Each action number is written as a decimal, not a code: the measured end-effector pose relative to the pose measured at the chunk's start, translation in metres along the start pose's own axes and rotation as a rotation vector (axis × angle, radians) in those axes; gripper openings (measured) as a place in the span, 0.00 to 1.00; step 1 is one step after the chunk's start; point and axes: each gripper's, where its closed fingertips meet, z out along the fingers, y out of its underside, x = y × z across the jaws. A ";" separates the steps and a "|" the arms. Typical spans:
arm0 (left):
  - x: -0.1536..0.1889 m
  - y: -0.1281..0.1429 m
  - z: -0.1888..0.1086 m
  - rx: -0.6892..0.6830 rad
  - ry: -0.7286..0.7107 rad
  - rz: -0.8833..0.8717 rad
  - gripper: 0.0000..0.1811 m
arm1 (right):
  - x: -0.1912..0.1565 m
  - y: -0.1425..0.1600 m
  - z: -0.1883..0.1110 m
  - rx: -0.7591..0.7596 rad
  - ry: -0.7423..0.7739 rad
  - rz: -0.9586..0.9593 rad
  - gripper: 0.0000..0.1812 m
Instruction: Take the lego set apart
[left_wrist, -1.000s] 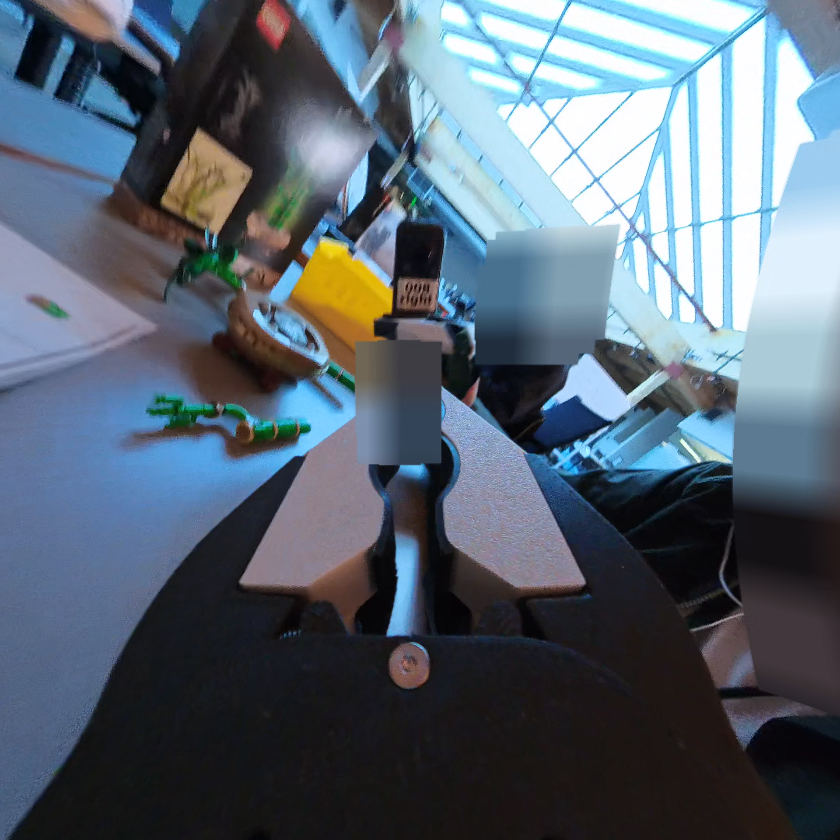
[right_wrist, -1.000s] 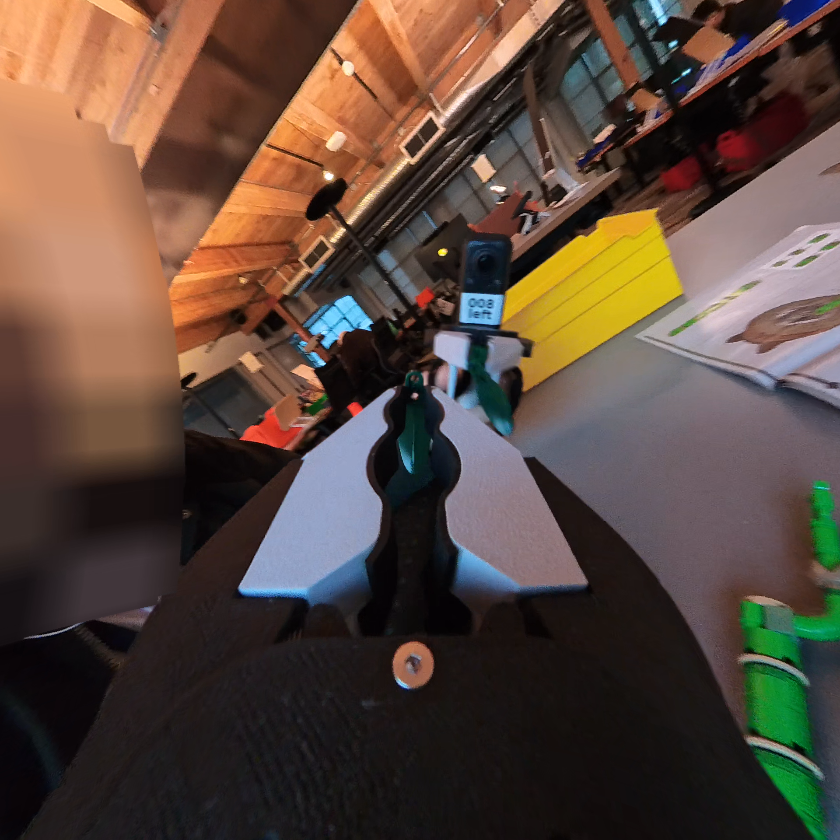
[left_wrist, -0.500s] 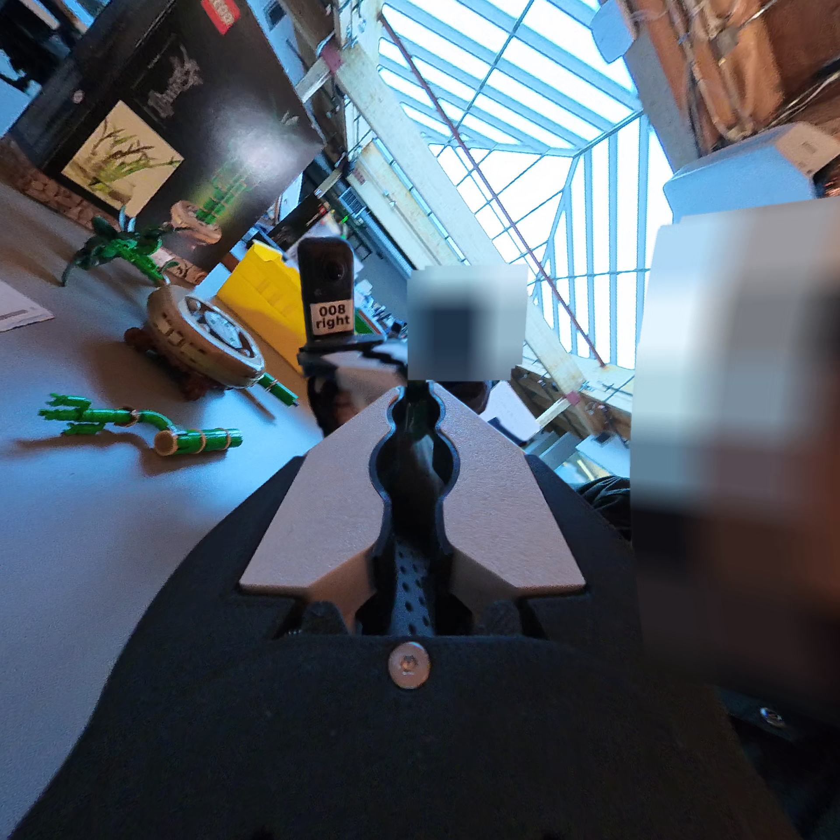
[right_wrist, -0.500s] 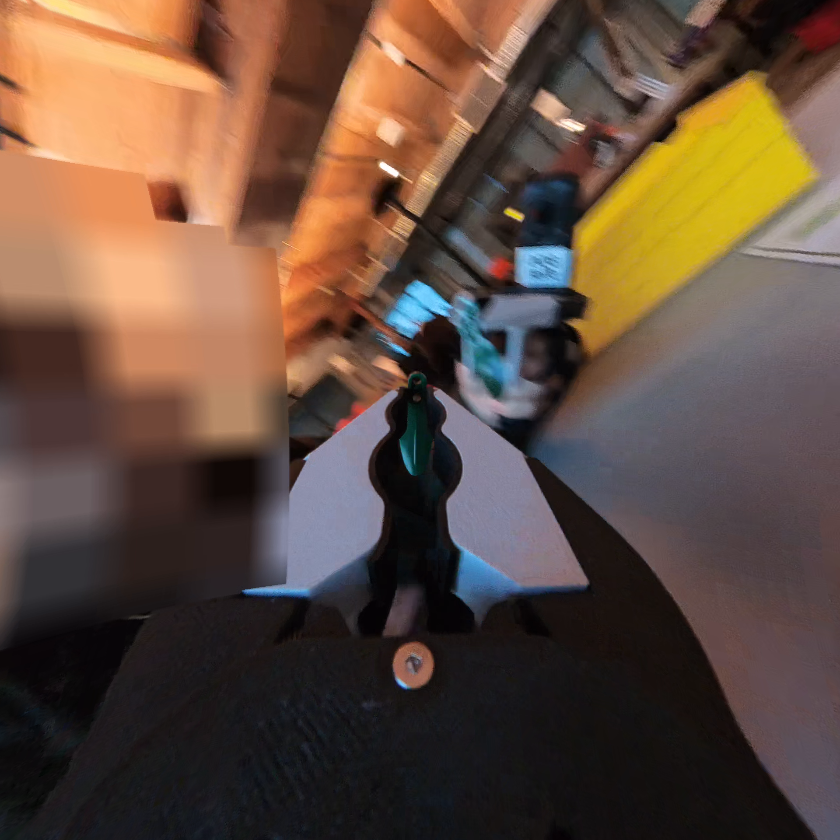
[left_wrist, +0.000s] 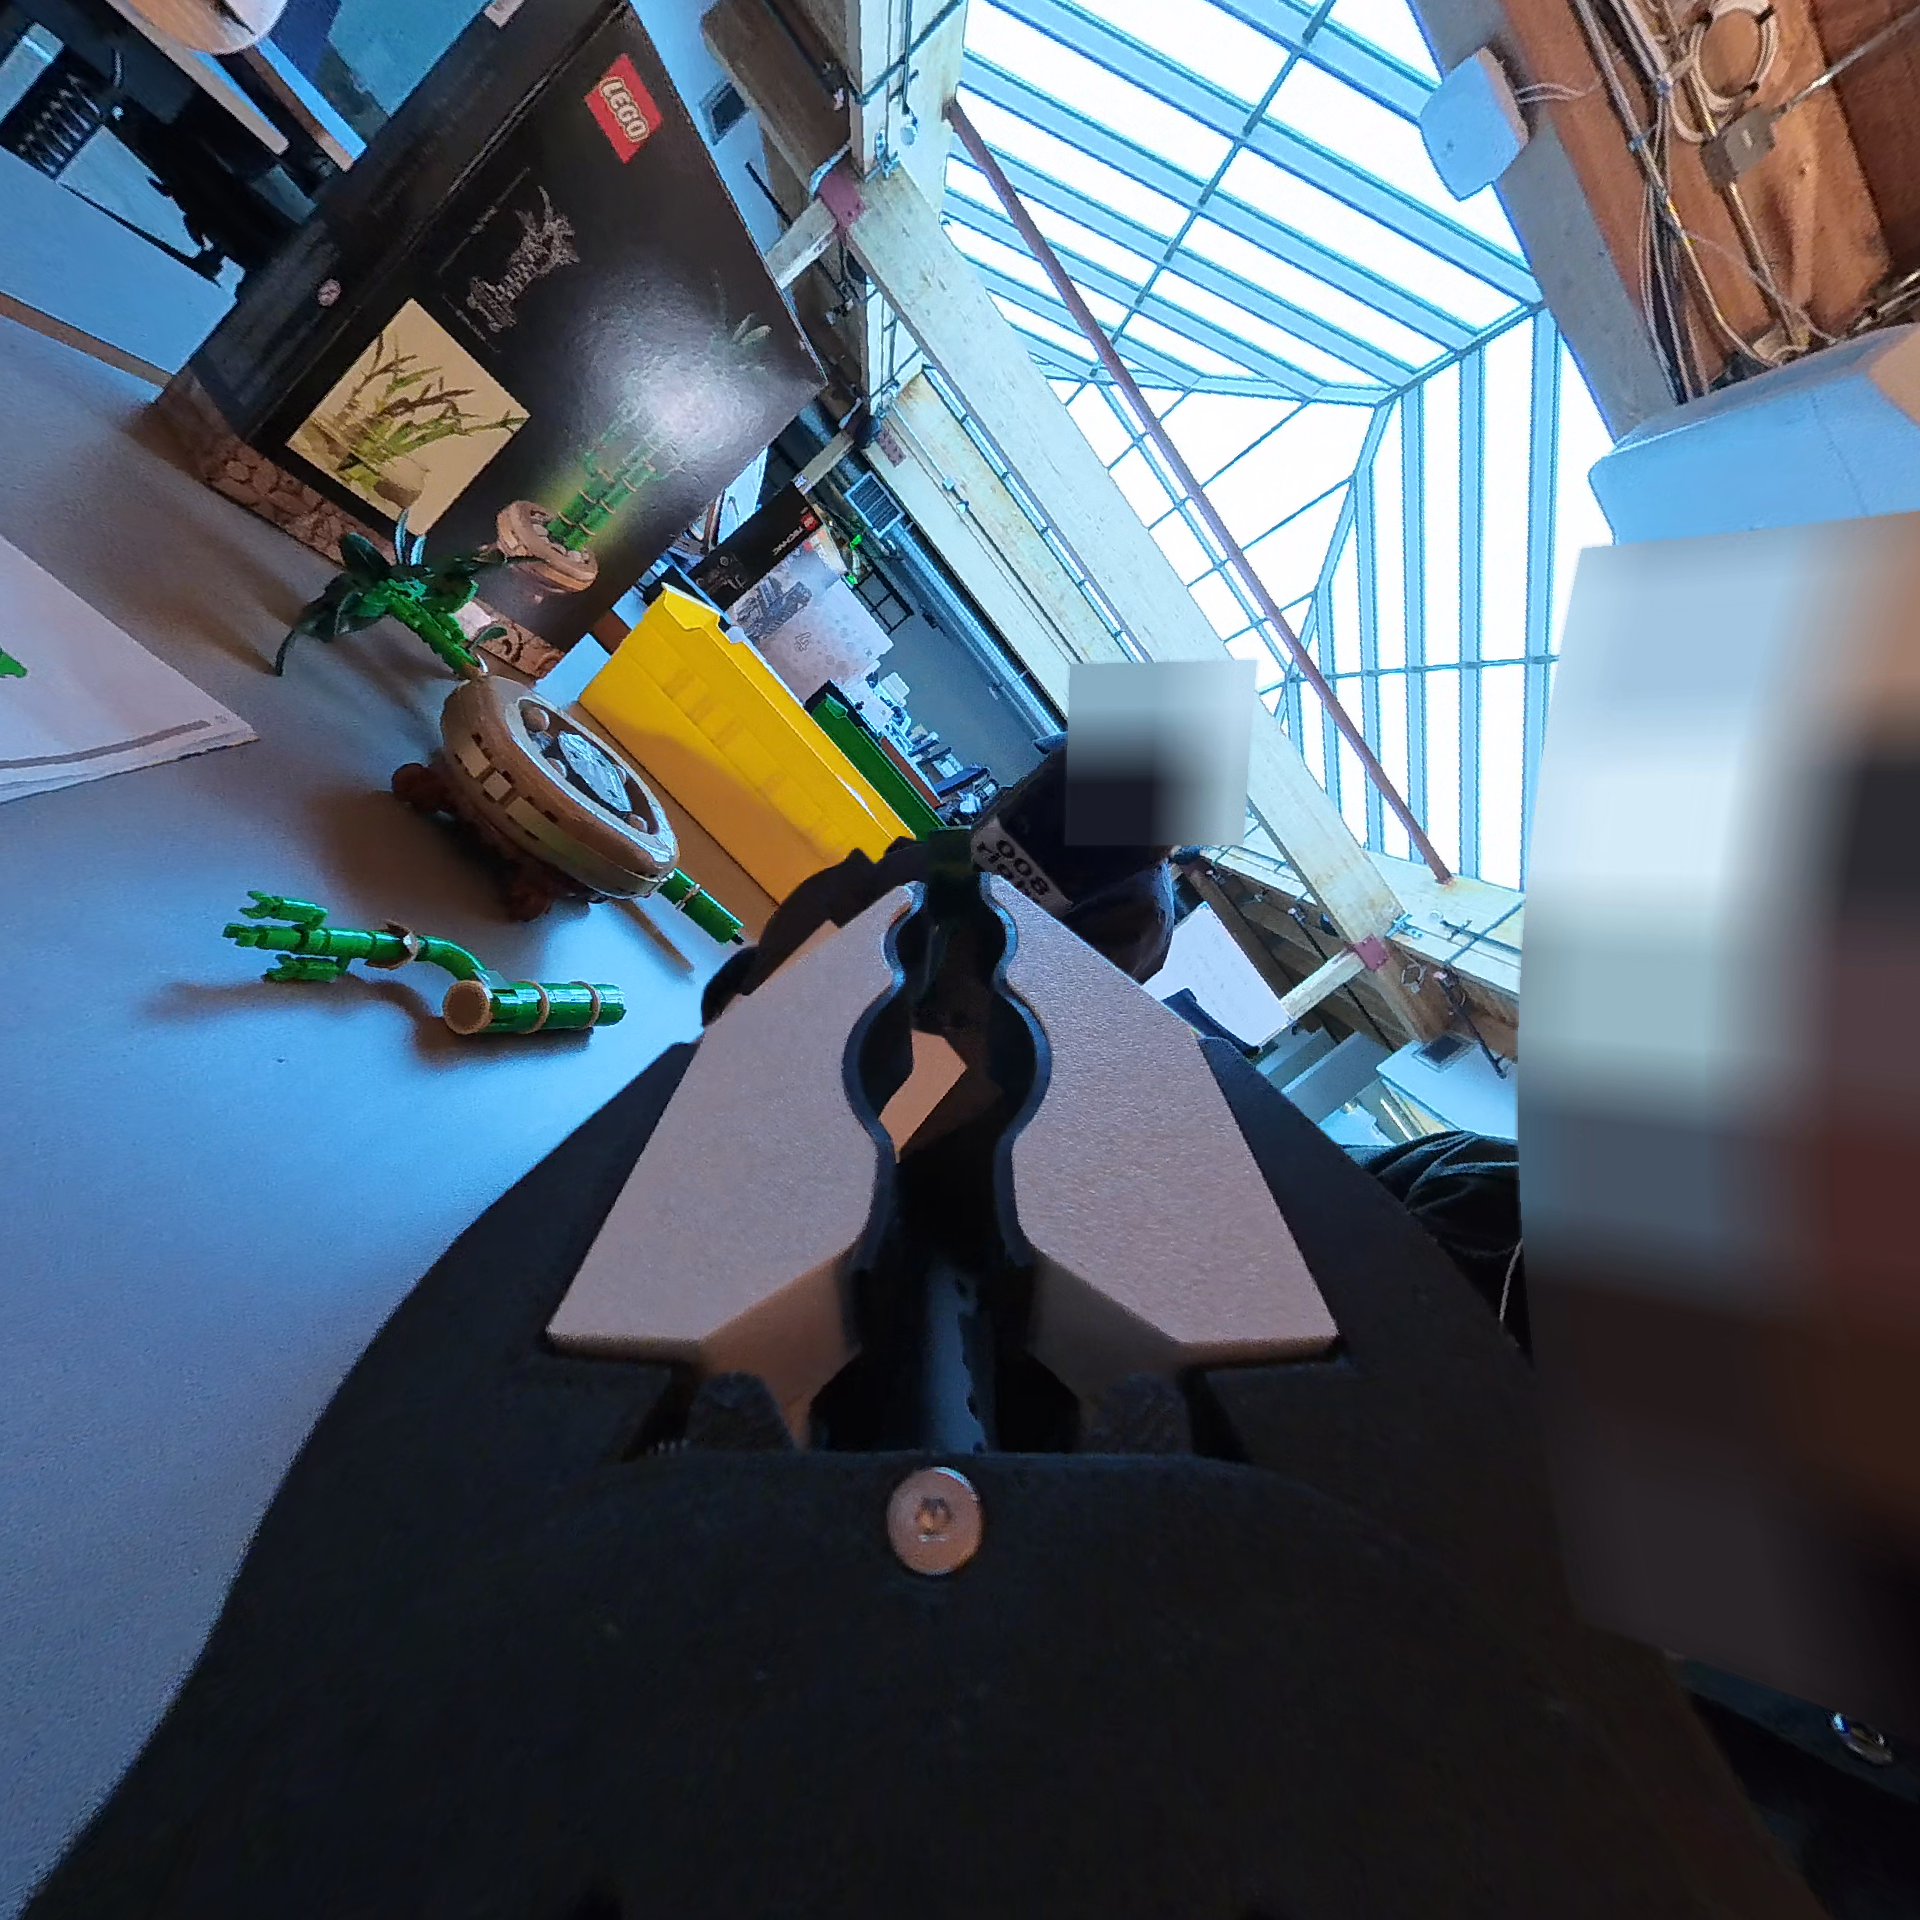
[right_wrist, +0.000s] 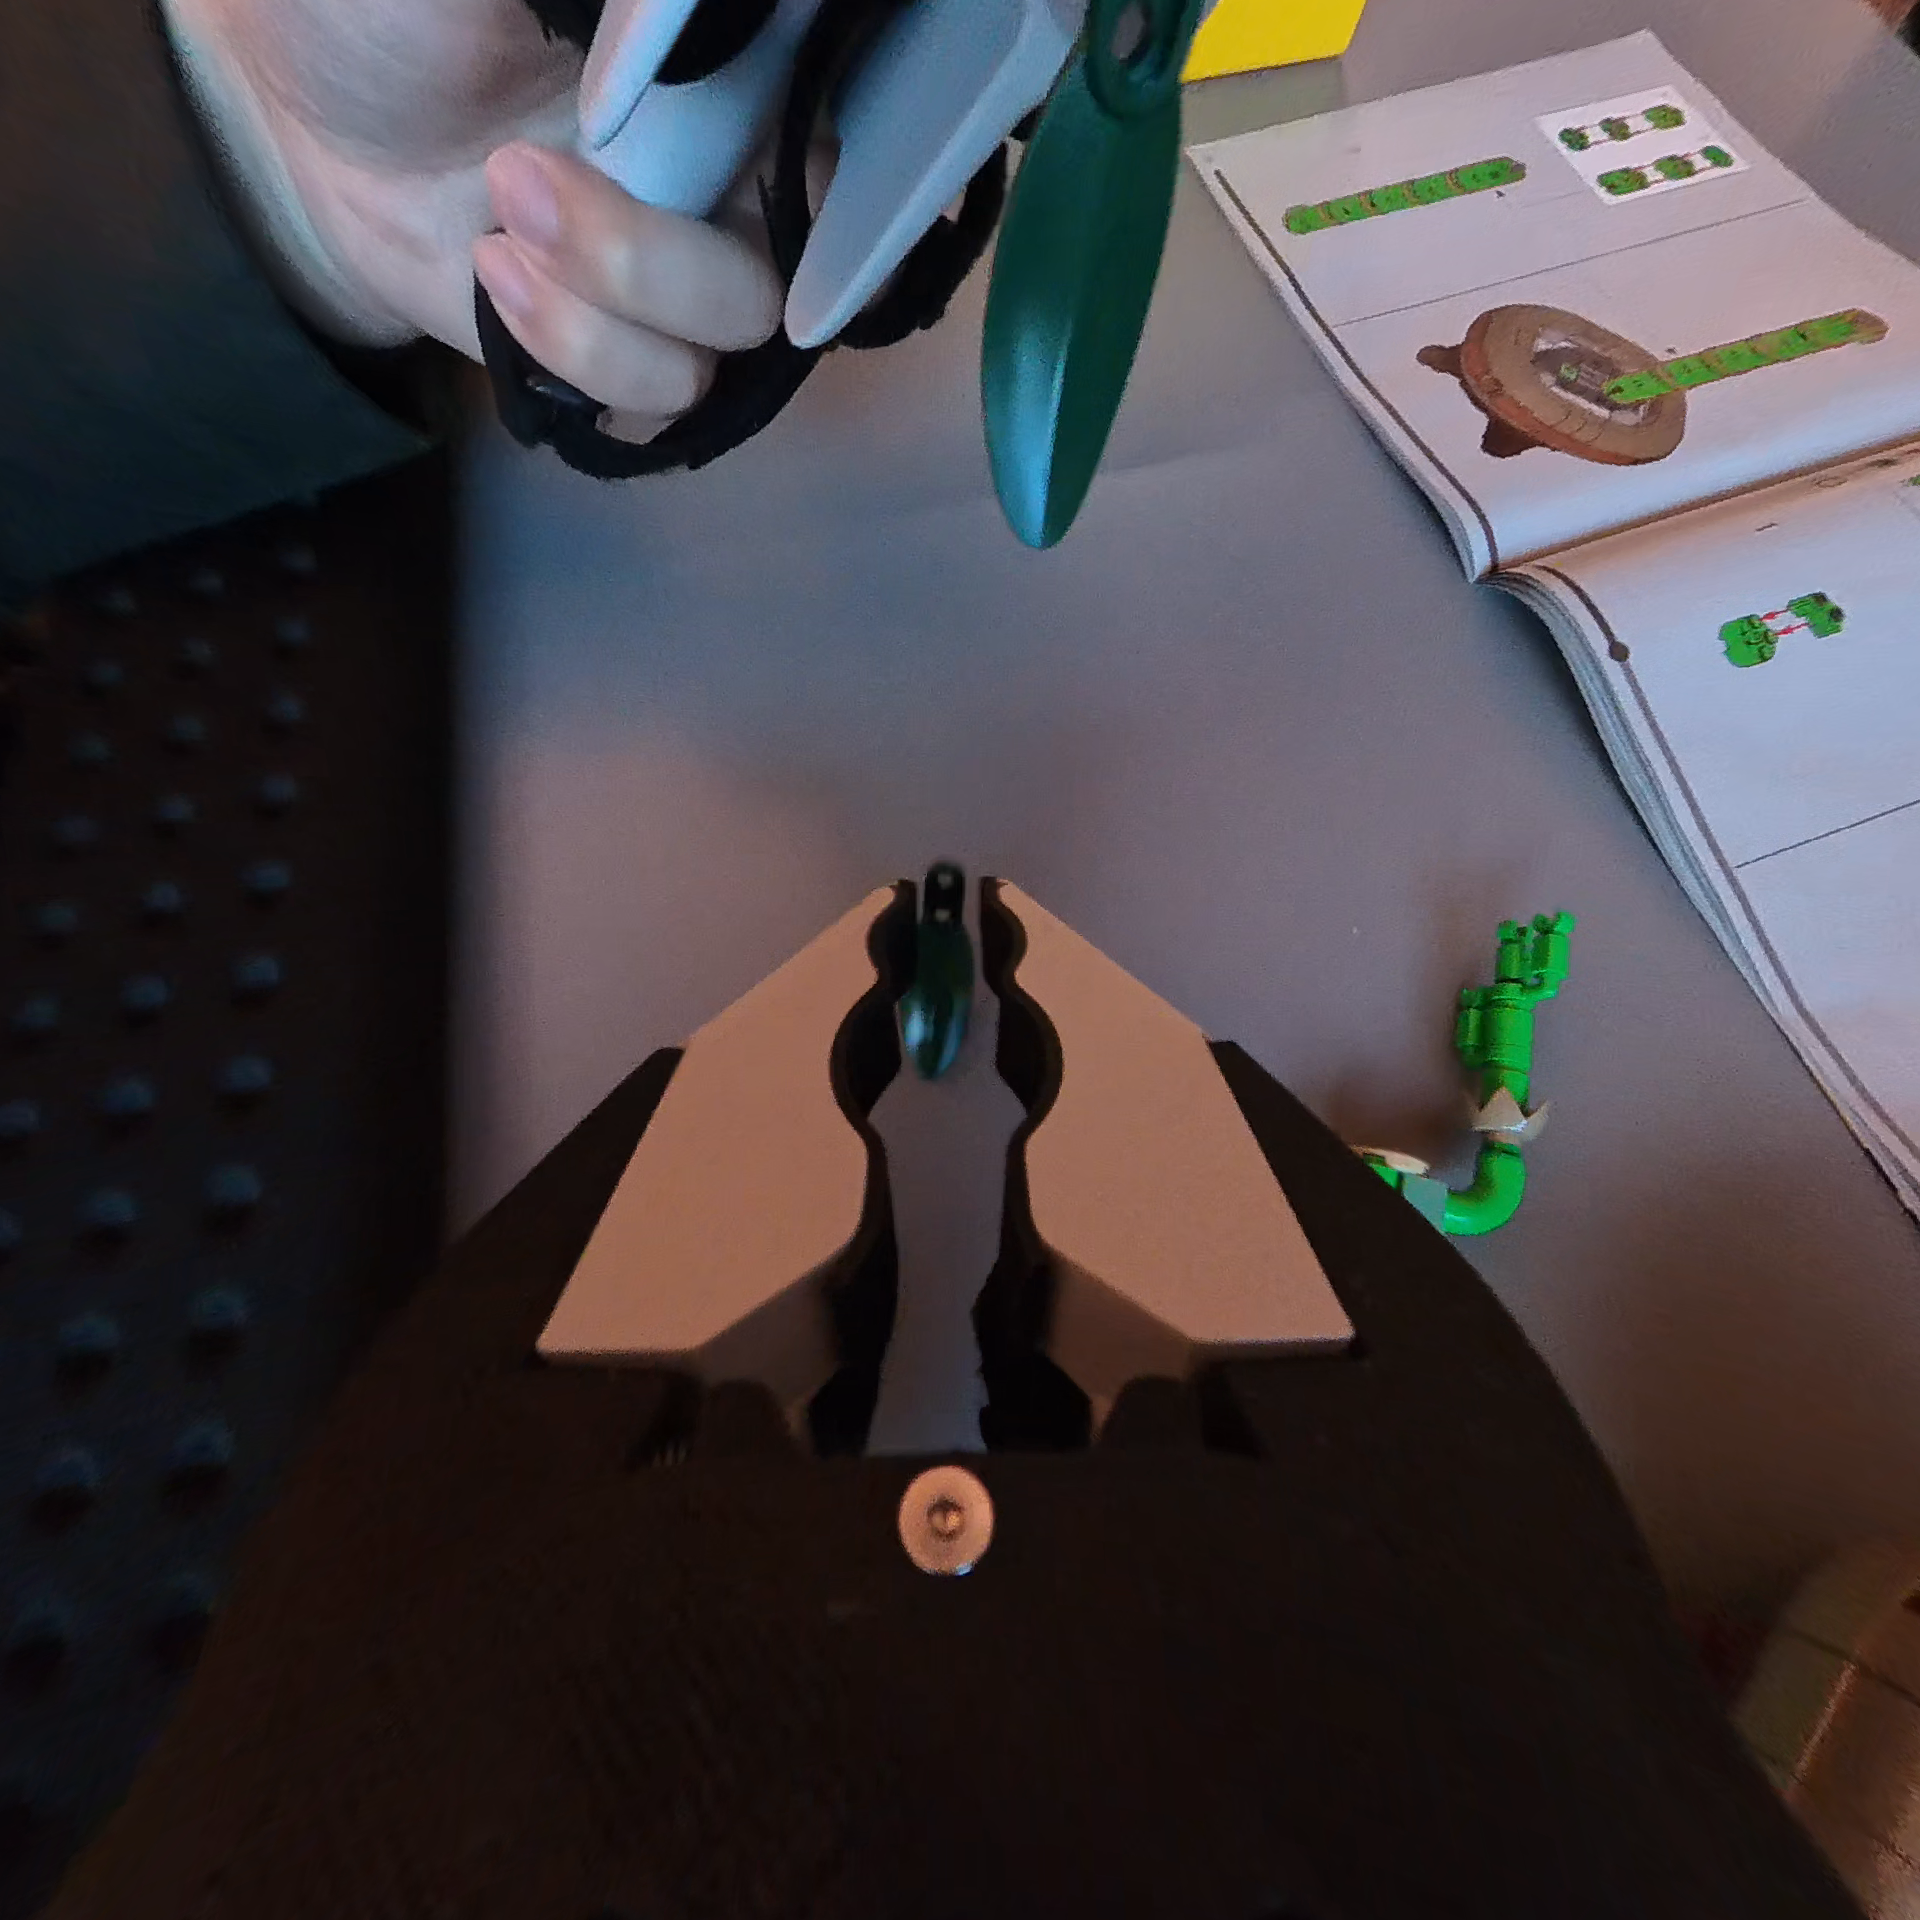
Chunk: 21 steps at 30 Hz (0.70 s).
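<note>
A: In the left wrist view, what was gripped?
B: A dark green plastic leaf (left_wrist: 948, 854) was pinched at the left gripper (left_wrist: 948, 902), at twelve o'clock.

A: And in the right wrist view?
B: A second small dark green leaf (right_wrist: 935, 987) was clamped in the right gripper (right_wrist: 940, 894), long axis along the fingers; the left-held leaf (right_wrist: 1070, 312) hung at twelve o'clock, pointing toward six.

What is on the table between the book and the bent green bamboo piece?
Nothing. In the right wrist view, only bare grey table lies between the open instruction book and the bent green bamboo piece.
</note>
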 end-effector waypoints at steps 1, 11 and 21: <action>-0.001 0.001 0.000 -0.002 -0.005 0.001 0.03 | -0.001 -0.001 0.000 0.013 -0.015 0.017 0.10; -0.013 0.012 0.005 -0.073 -0.116 0.079 0.03 | 0.028 -0.068 -0.068 0.518 0.043 0.157 0.15; -0.010 0.027 0.018 -0.136 -0.091 0.104 0.03 | 0.012 -0.077 -0.064 0.573 -0.105 0.231 0.07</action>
